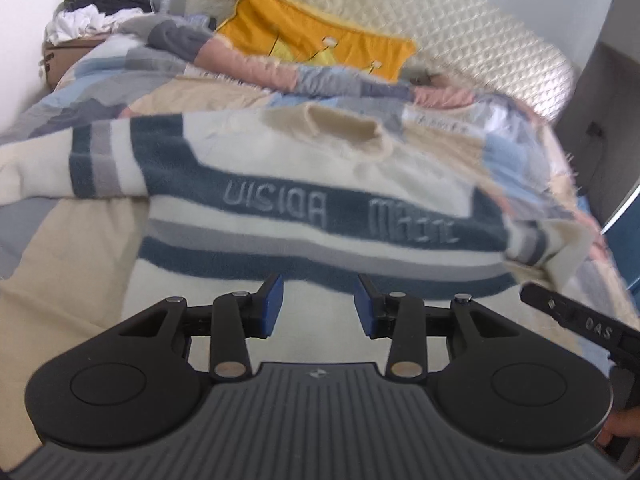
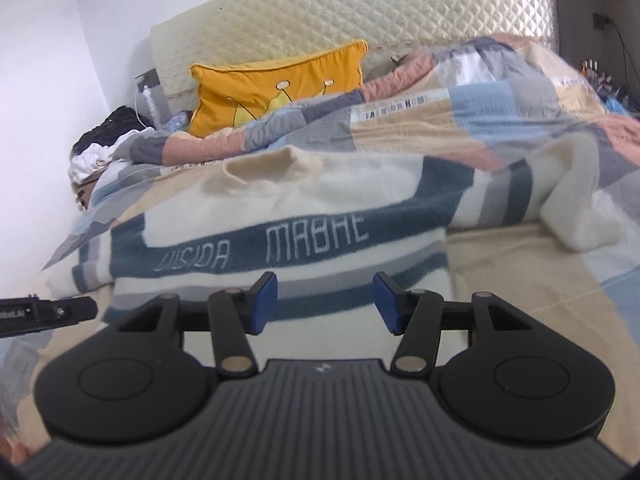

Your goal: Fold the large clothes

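A cream sweater (image 1: pixel 280 168) with teal and grey stripes and raised lettering lies flat, front up, on the bed, collar away from me; it also shows in the right wrist view (image 2: pixel 280 200). One sleeve stretches out to the left (image 1: pixel 60 160), the other lies out to the right (image 2: pixel 560 200). My left gripper (image 1: pixel 320 304) is open and empty, just above the sweater's hem. My right gripper (image 2: pixel 324 304) is open and empty over the hem too. Each gripper's tip shows at the edge of the other's view.
A patchwork quilt (image 2: pixel 480 120) covers the bed. A yellow pillow (image 2: pixel 276 84) leans on the quilted cream headboard (image 2: pixel 360 12). A pile of clothes (image 1: pixel 96 12) sits at the far left by the wall. Bare beige sheet (image 2: pixel 520 280) lies right of the sweater.
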